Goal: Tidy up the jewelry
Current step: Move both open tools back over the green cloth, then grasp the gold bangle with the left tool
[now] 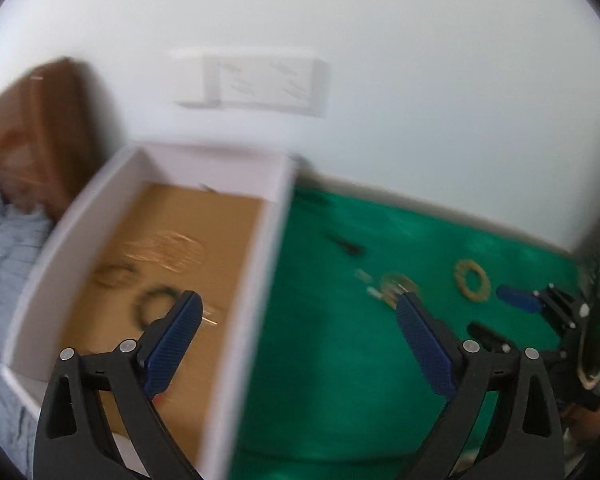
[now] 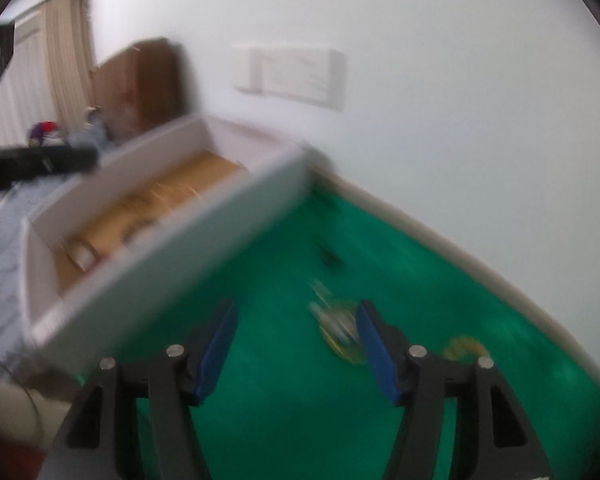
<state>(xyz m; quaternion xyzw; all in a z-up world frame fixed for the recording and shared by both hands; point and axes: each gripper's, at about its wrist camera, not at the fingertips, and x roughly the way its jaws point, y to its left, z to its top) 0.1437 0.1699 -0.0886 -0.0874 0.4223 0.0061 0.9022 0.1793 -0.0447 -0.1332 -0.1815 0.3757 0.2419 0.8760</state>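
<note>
While both grippers, left gripper (image 1: 300,312) and right gripper (image 2: 296,324), stand apart and empty, gold rings (image 1: 472,280) remain on the green bench (image 1: 340,360), lower right; next pick-up toward white box (image 1: 272,240) is judged pending.

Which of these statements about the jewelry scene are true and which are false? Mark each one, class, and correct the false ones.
1. The box has a brown floor. True.
2. The cloth is red. False: it is green.
3. A dark ring lies inside the box. True.
4. The left tool grips a necklace. False: it is open, with nothing between its fingers.
5. A yellow ring lies on the cloth. True.
6. The right tool is over the box. False: it is over the cloth.
</note>
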